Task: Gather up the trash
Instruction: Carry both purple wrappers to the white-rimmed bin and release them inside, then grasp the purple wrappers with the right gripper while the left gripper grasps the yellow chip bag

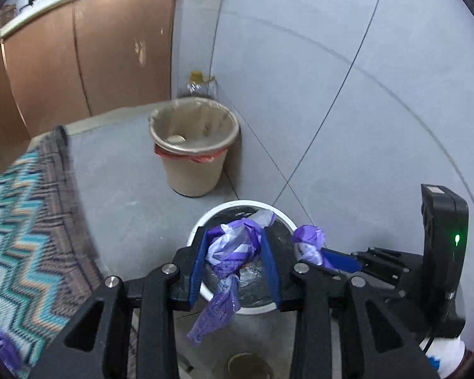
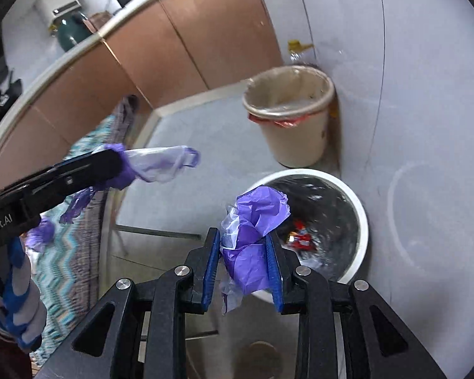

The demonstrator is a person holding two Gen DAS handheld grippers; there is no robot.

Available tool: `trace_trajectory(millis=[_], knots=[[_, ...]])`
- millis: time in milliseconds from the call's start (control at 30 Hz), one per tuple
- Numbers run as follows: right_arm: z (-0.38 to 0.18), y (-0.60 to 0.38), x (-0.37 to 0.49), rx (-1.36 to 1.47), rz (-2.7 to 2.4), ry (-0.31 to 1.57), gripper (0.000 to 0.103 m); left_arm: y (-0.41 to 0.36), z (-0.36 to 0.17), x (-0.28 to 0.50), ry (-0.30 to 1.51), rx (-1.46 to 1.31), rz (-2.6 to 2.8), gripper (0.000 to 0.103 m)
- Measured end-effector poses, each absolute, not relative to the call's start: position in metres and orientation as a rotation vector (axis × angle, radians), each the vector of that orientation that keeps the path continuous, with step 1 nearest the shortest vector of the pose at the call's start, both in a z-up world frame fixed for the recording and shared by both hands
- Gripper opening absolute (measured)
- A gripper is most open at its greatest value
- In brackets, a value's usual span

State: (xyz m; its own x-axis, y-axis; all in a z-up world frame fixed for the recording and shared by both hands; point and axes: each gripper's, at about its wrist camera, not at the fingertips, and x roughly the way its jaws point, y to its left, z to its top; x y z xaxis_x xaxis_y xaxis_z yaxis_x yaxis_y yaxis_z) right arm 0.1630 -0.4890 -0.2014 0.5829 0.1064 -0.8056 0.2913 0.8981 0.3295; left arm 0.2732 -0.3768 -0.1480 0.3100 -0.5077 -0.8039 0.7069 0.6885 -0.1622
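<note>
Purple crumpled plastic fills both sets of jaws. The left gripper [image 1: 233,262] is clamped on a purple-and-white wrapper [image 1: 227,252], its blue pads pressed against either side and a loose tail hanging below them. The right gripper [image 2: 244,260] squeezes a second purple wad [image 2: 256,224] in the same way, jaws partly closed around the bunched film.

Both wads hang over a white bin [image 1: 194,230] with a dark liner. Only the right wrist view shows its contents: red scraps [image 2: 300,237] lying on the liner. That view also catches the left gripper from the side, with pale film sticking out past its tips, and the striped glove [image 2: 19,287] of the hand that carries it. The left wrist view instead shows the right gripper from the side, its wad just beside the white bin's rim.

Beyond the white bin stands a beige bin [image 1: 194,145] with an orange liner edge, set in the corner against the grey wall [image 1: 331,63]. A zigzag rug [image 1: 25,237] lies on the floor to the left, below brown cabinets [image 1: 79,63] topped by a counter [image 2: 79,44].
</note>
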Motion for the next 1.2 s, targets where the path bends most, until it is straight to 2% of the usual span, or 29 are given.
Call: trace_trajectory(millis=[67,200,400,467,533,767,1200], knots=[[-0.212,-0.493,0.169,0.454,-0.13,0.967,0.031,-0.391,-0.16,0.278,0.979,0.247,-0.807,0.034],[-0.224,-0.503,0.174,0.441,-0.174,0.986,0.046,-0.408,-0.178,0.288,1.018,0.236,-0.815,0.035],[-0.23,-0.513,0.169,0.443,-0.226,0.993,0.05,-0.412,-0.186,0.295,1.034,0.213,-0.825,0.037],[-0.229,-0.514,0.165,0.448,-0.238,0.988,0.051,-0.41,-0.183,0.296,1.033,0.199,-0.828,0.042],[-0.225,-0.512,0.162,0.448,-0.248,0.98,0.052,-0.407,-0.178,0.296,1.031,0.187,-0.835,0.043],[-0.203,-0.499,0.149,0.439,-0.248,0.947,0.052,-0.385,-0.146,0.282,0.978,0.146,-0.838,0.043],[-0.084,-0.422,0.117,0.299,-0.121,0.746,0.052,-0.262,-0.046,0.249,0.78,0.072,-0.723,0.043]])
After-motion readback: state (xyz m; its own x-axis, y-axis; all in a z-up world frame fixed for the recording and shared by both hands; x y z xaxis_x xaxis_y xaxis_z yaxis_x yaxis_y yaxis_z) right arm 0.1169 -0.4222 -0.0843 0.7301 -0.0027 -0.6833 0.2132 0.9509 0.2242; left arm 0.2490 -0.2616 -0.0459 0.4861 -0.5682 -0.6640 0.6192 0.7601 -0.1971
